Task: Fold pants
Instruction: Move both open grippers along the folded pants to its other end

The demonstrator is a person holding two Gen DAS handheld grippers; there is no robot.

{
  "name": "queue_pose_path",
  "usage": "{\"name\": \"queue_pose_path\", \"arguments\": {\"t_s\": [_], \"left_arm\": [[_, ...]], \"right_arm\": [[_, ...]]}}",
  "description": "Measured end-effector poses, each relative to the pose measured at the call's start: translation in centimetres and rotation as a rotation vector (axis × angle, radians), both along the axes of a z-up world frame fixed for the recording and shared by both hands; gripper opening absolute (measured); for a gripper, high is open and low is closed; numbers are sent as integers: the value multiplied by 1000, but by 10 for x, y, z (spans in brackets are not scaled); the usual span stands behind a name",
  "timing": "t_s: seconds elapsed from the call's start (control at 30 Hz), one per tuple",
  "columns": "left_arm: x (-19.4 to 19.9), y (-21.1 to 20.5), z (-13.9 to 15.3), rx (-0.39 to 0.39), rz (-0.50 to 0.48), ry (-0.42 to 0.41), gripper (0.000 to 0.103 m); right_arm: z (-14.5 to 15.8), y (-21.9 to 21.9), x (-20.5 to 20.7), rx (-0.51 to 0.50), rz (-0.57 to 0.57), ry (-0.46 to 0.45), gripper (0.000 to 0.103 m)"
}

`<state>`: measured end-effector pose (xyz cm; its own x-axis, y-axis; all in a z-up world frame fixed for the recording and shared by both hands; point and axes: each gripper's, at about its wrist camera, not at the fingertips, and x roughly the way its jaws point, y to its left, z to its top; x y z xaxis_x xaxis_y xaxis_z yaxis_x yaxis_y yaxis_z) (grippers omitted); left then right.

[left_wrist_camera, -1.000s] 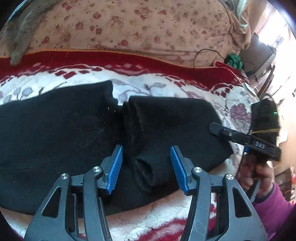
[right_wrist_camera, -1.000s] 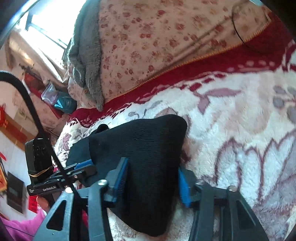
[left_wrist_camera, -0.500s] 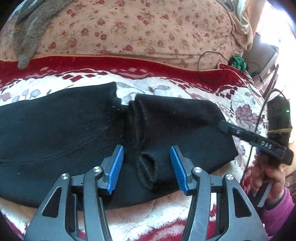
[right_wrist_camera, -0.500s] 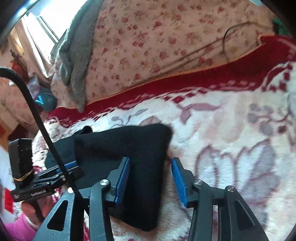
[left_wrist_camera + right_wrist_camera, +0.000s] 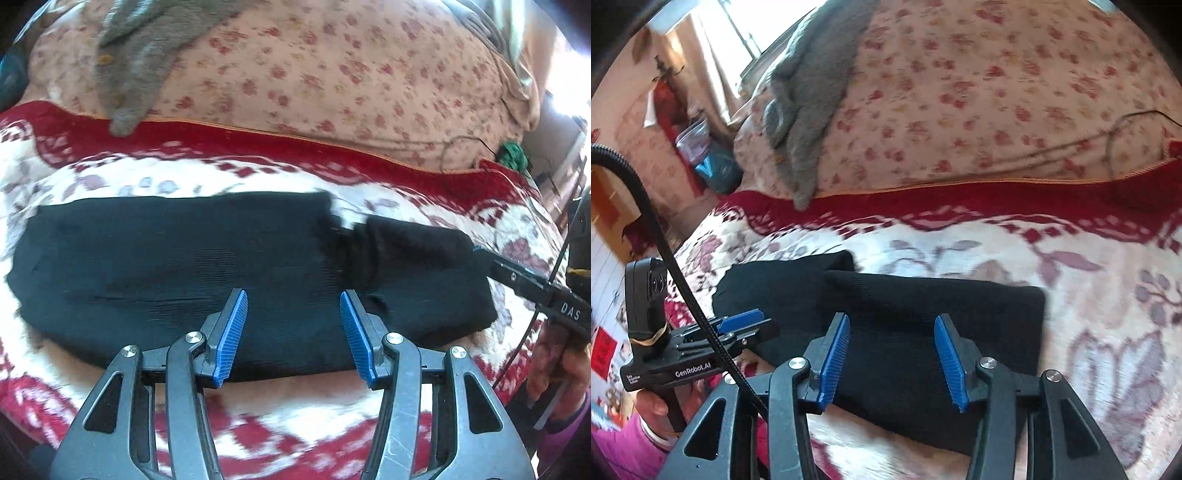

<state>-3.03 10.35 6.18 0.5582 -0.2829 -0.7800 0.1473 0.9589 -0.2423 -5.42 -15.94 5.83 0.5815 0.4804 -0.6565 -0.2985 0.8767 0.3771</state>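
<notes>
Black pants (image 5: 177, 266) lie flat across the red and white floral blanket (image 5: 258, 406), with a folded-over part at their right end (image 5: 417, 266). My left gripper (image 5: 291, 336) is open and empty, over the pants' near edge. My right gripper (image 5: 892, 356) is open and empty, above the folded right end of the pants (image 5: 923, 306). The right gripper also shows at the right edge of the left wrist view (image 5: 532, 291). The left gripper shows at the left of the right wrist view (image 5: 738, 325).
A floral quilt (image 5: 332, 81) is piled behind the blanket, with a grey cloth (image 5: 140, 59) draped on it. A black cable (image 5: 1126, 122) lies on the quilt. A green item (image 5: 511, 155) sits at the far right. The bed's left edge drops off toward room clutter (image 5: 709, 162).
Both grippers have pulled back from the pants. The left one has shifted left along the near edge; the right one has swung to face the folded end squarely. The pants lie flatter.
</notes>
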Motion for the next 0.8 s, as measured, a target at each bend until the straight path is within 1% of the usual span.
{"name": "queue_pose_path", "arguments": {"t_s": [0.17, 0.3, 0.53, 0.67, 0.8], "left_arm": [[-7, 39, 4, -18, 92, 14, 52], [-15, 68, 4, -11, 166, 16, 52], [-28, 112, 0, -29, 290, 27, 52], [-36, 135, -6, -58, 371, 49, 52], [-40, 158, -16, -117, 452, 91, 52]], "right_arm": [[-4, 35, 9, -8, 69, 7, 46], [-9, 63, 16, -26, 125, 25, 47], [-14, 92, 23, -36, 174, 37, 47], [-12, 109, 27, -50, 201, 37, 47], [-11, 127, 31, -58, 236, 39, 47]]}}
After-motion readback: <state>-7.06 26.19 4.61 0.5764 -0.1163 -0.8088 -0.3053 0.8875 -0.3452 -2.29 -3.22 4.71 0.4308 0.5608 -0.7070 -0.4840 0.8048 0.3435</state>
